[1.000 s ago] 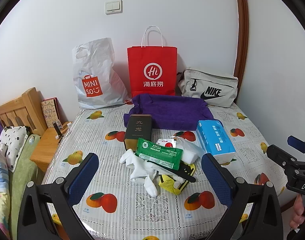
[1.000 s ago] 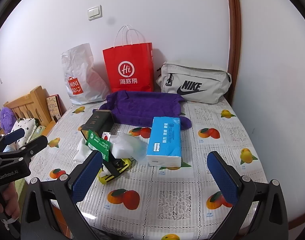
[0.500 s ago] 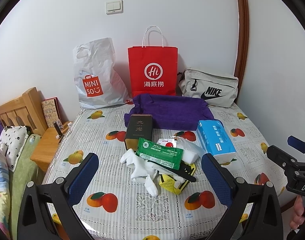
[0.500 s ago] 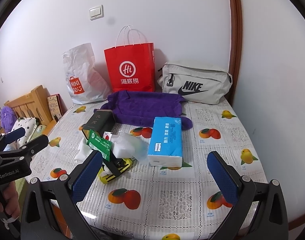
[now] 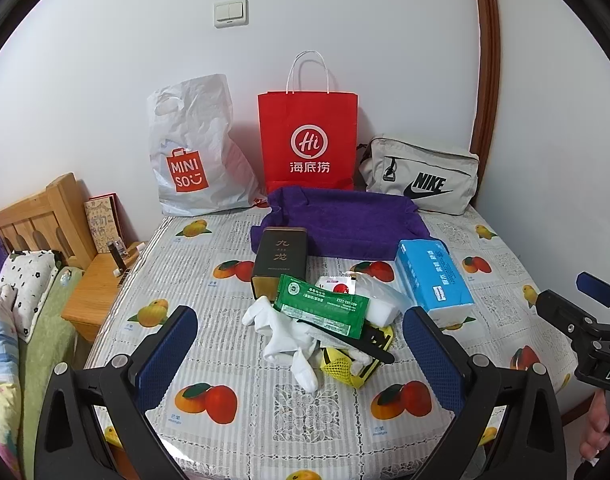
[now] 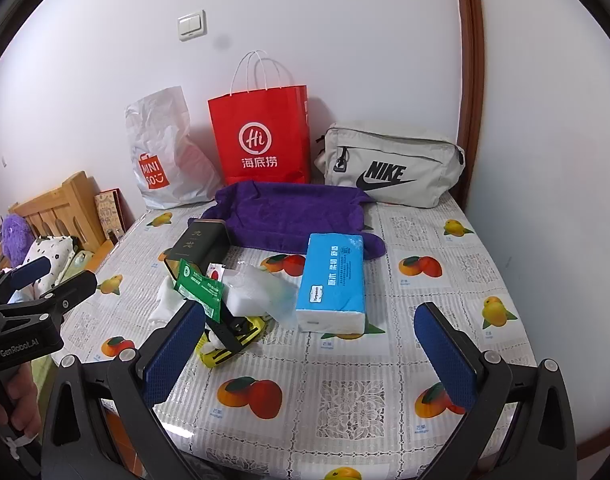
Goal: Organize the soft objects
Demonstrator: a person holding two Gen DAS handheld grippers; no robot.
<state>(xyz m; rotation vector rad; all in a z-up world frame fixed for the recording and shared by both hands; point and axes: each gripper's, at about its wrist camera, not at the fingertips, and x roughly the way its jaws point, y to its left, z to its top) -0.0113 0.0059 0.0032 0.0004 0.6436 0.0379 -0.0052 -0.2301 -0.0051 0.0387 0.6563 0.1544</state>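
Observation:
A pile lies mid-table: white gloves (image 5: 283, 334), a green packet (image 5: 321, 311), a white sponge in clear plastic (image 5: 379, 306), a yellow mesh item (image 5: 345, 362) and a black strap. A blue tissue pack (image 5: 433, 278) lies to the right, also in the right wrist view (image 6: 333, 282). A purple towel (image 5: 341, 220) lies behind. My left gripper (image 5: 299, 354) is open and empty, just short of the pile. My right gripper (image 6: 311, 350) is open and empty, in front of the tissue pack.
A dark tea tin (image 5: 281, 258) stands behind the pile. A red paper bag (image 5: 309, 140), a white Miniso bag (image 5: 193, 152) and a grey Nike bag (image 5: 421, 178) stand against the wall. A wooden nightstand (image 5: 101, 284) and a bed lie left of the table (image 5: 265, 408).
Both views have shifted only very slightly. The objects have not moved and both grippers stay open.

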